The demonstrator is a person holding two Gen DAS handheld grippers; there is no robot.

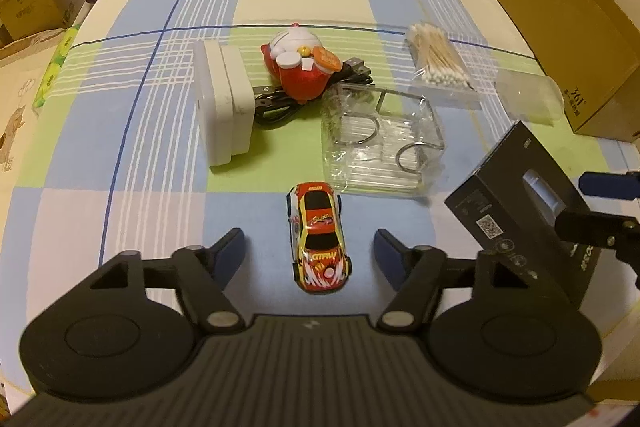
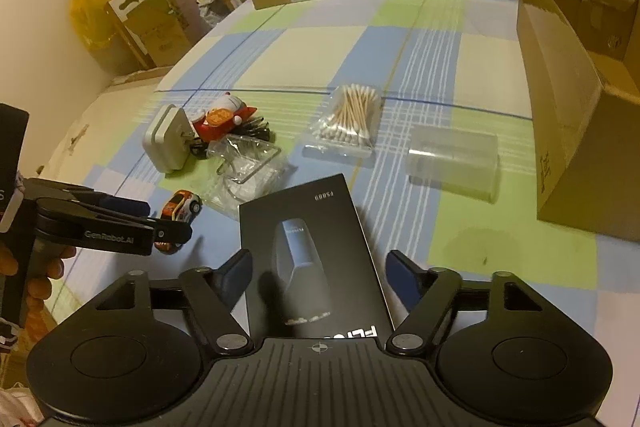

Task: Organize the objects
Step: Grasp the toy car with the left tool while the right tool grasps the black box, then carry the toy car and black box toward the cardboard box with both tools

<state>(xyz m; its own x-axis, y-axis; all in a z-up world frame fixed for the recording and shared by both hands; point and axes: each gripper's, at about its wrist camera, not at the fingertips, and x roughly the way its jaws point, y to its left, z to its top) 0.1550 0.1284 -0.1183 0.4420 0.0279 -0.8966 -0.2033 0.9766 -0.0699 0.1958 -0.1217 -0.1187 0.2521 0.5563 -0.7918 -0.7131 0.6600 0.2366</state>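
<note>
A red and yellow toy car (image 1: 318, 239) stands on the checked tablecloth, right between the spread fingers of my open left gripper (image 1: 309, 243). The same car (image 2: 182, 207) shows in the right wrist view, partly behind the left gripper (image 2: 168, 219). A black product box (image 2: 316, 235) with a shaver picture lies between the fingers of my open right gripper (image 2: 320, 263); its left edge is close to the left finger, with a gap on the right. In the left wrist view that black box (image 1: 516, 203) sits at the right with the right gripper (image 1: 572, 203) around it.
Further back lie a white adapter (image 1: 224, 103), a red and white figure toy (image 1: 300, 63) on a black cable (image 1: 276, 107), a clear pack with metal rings (image 1: 380, 143), bagged cotton swabs (image 1: 438, 63) and a clear tub (image 1: 528, 95). An open cardboard box (image 2: 568, 131) stands at right.
</note>
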